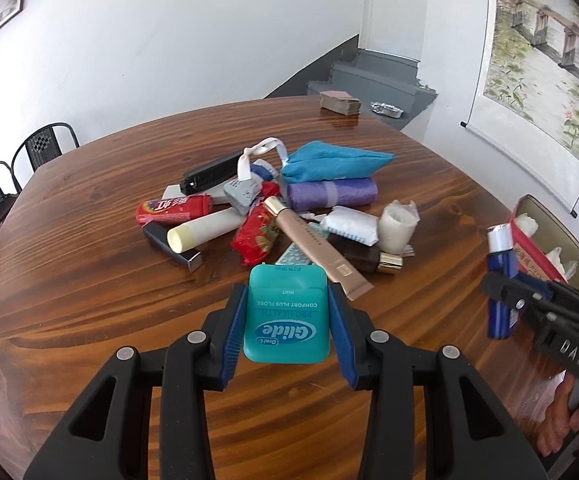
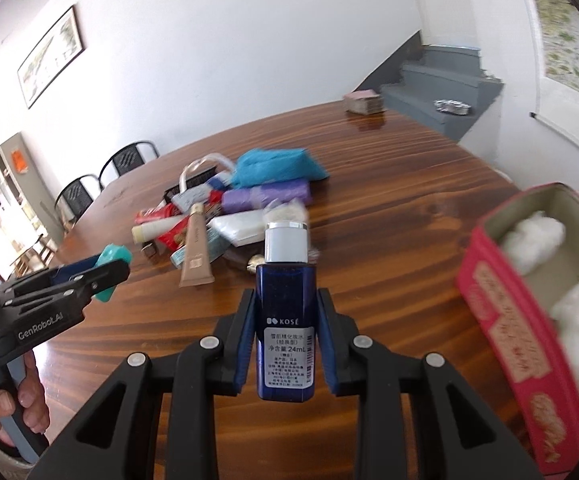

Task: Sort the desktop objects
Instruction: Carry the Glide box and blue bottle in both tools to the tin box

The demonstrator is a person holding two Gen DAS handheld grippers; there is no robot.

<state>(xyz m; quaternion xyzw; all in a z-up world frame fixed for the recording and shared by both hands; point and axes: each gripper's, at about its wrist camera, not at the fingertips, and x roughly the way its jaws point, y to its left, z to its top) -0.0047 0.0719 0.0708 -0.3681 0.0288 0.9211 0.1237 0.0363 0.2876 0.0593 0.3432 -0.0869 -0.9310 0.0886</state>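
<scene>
My left gripper [image 1: 287,294] is shut on a teal dental floss box [image 1: 286,316], held above the wooden table [image 1: 89,264] in front of the pile. In the right wrist view this gripper [image 2: 111,268] shows at the left with the teal box [image 2: 112,264] in it. My right gripper [image 2: 286,300] is shut on a small dark blue bottle [image 2: 285,320] with a silver cap, upright between the pads. The same blue bottle [image 1: 499,280] appears at the right of the left wrist view. A red tin box [image 2: 501,320] with white wads inside lies to the right.
A pile of small items lies mid-table: a beige tube [image 1: 313,248], a red snack pack [image 1: 257,236], a purple roll [image 1: 331,194], a blue pouch [image 1: 335,160], a black case [image 1: 209,174]. A card stack [image 1: 339,103] sits at the far edge. Chairs [image 1: 45,148] stand at the left.
</scene>
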